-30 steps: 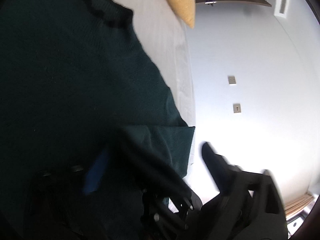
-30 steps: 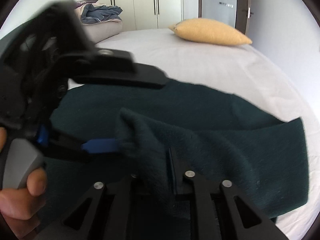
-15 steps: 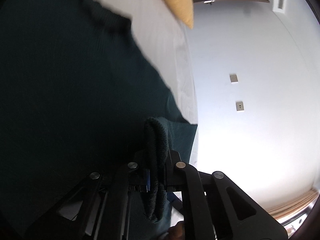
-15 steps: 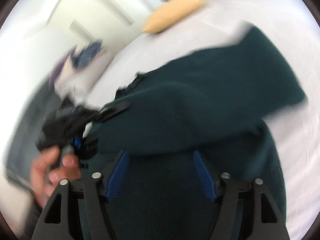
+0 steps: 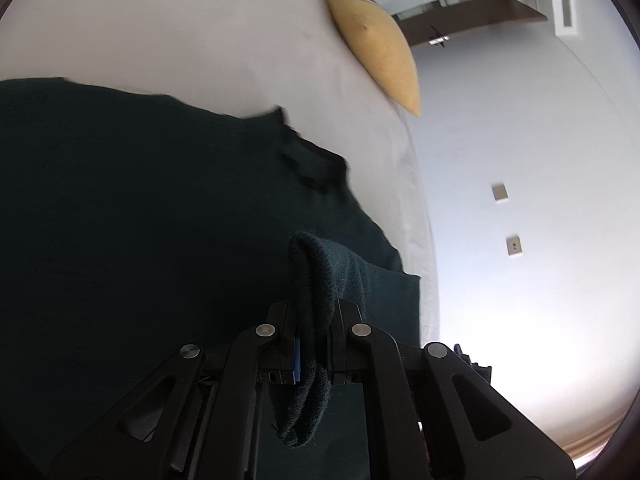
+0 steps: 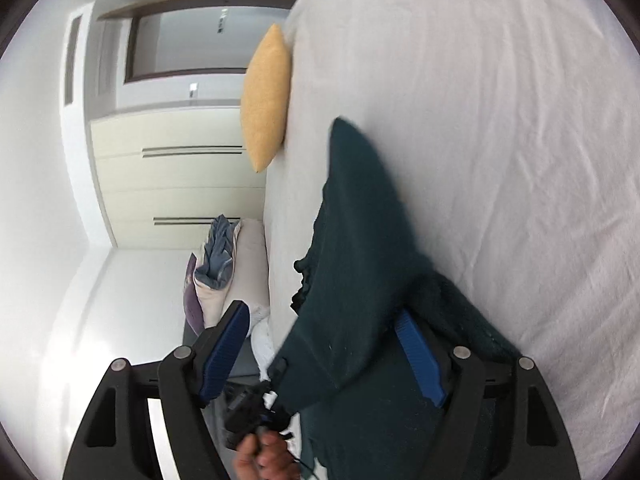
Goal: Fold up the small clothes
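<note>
A dark green knit sweater (image 5: 140, 208) lies on a white bed sheet (image 5: 200, 32). My left gripper (image 5: 314, 340) is shut on a rolled fold of the sweater's edge (image 5: 316, 280), held just above the rest of the cloth. In the right wrist view the sweater (image 6: 360, 248) hangs lifted over the sheet (image 6: 500, 120). My right gripper (image 6: 320, 344) is open with its blue pads (image 6: 224, 348) wide apart; cloth drapes between them and over the right pad. The left gripper shows small low in that view (image 6: 248, 408), held in a hand.
A yellow pillow (image 5: 376, 40) lies at the far end of the bed, also in the right wrist view (image 6: 266, 96). A pile of bedding (image 6: 218, 256) sits beyond the bed. Wardrobe doors (image 6: 168, 184) and a white wall (image 5: 520, 200) stand around.
The left gripper closed on the sweater edge and lifted it. The right gripper let go of the cloth, opened wide, and its view swung sideways.
</note>
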A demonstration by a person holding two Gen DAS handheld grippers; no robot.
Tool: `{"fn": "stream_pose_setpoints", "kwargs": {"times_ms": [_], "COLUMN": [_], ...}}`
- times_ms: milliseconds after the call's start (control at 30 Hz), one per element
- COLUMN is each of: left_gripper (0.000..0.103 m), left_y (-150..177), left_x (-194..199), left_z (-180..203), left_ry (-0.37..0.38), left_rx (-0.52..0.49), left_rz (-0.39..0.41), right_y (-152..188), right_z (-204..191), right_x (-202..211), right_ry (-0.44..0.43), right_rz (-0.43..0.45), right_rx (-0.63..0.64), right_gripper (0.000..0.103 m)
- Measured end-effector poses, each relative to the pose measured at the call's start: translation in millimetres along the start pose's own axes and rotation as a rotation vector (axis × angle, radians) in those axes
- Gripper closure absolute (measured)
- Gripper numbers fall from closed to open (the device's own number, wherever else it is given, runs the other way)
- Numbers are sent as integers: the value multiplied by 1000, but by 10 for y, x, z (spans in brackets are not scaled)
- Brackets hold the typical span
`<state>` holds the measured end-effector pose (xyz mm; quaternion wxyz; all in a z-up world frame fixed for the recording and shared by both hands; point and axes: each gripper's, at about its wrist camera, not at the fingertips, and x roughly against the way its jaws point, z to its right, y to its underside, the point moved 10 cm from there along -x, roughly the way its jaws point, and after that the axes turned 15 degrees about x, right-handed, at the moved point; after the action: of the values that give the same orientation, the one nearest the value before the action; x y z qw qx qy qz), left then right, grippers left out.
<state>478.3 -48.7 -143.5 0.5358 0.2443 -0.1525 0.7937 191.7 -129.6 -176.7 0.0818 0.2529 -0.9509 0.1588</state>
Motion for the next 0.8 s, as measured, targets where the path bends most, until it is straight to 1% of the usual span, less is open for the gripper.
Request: {"fn": "stream_pose_setpoints", "kwargs": {"times_ms": [200, 233, 267, 300, 333, 367, 400, 467, 567, 700, 733, 800], "left_gripper": [97, 97, 97, 97, 97, 97, 97, 97, 97, 97, 97, 97], "left_y": [-99, -68, -98, -137, -53, -65, -137, -143, -162, -179, -177, -170], "left_x": [313, 234, 282, 339, 504, 548, 478, 469, 426, 307, 297, 309], "left_z": [-271, -299, -322, -386, -498, -544, -516, -559, -627, -718, -767, -837], "left_ry": [-4, -9, -12, -14, -14, -15, -18, -29, -49, -64, -72, -63], "left_rx": [22, 22, 22, 24, 30, 36, 37, 36, 31, 39, 37, 43], "left_rz": [31, 37, 41, 47, 52, 55, 58, 59, 61, 63, 64, 66], "right_y": [60, 65, 67, 63, 56, 51, 45, 11, -44, -125, -122, -100], "right_z": [-65, -82, -91, -57, -67, -78, -75, -78, -31, 22, 37, 47], "right_x": [-140, -205, -291, -225, -254, -246, -250, -292, -289, -237, -236, -259], "right_ry": [2, -2, 2, 9, 13, 13, 15, 19, 37, 23, 20, 30], "right_rz": [-17, -24, -28, -28, -29, -30, -30, -22, -11, 25, 25, 12], "right_rx": [-23, -30, -35, -35, -34, -32, -32, -35, -33, -45, -45, -19], "right_gripper": [19, 19, 18, 18, 17, 17, 16, 14, 14, 18, 19, 20]}}
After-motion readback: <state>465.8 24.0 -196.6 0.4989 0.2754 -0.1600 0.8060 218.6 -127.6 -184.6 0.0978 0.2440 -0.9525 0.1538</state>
